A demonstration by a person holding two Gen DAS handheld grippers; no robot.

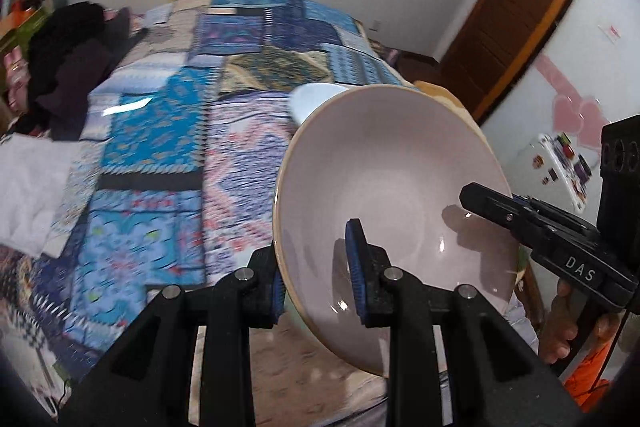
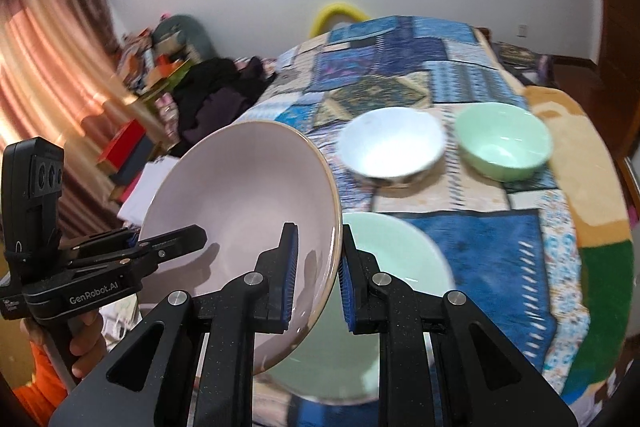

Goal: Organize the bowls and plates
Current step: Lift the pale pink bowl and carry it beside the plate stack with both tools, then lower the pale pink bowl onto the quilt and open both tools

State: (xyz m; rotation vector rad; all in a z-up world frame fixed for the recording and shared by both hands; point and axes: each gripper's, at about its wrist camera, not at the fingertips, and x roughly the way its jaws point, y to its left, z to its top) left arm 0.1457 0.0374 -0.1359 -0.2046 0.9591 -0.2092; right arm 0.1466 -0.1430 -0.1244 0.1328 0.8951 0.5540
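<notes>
A pale pink plate [image 1: 384, 179] with a tan rim is held tilted above the bed; it also shows in the right wrist view [image 2: 240, 203]. My left gripper [image 1: 318, 271] is shut on its left rim. My right gripper [image 2: 318, 277] is shut on its opposite rim, and shows in the left wrist view [image 1: 496, 205] at the plate's right edge. Under the plate lies a pale green plate [image 2: 392, 267]. Behind stand a white bowl [image 2: 392, 143] and a green bowl [image 2: 502, 143]. The white bowl's edge [image 1: 316, 99] peeks over the pink plate in the left wrist view.
The dishes rest on a bed with a blue patchwork quilt [image 2: 480, 251]. Dark clothes [image 2: 216, 95] are piled at the bed's left side, with cluttered shelves [image 2: 160, 67] and curtains [image 2: 48, 75] beyond. A wooden door [image 1: 520, 7] stands to the right.
</notes>
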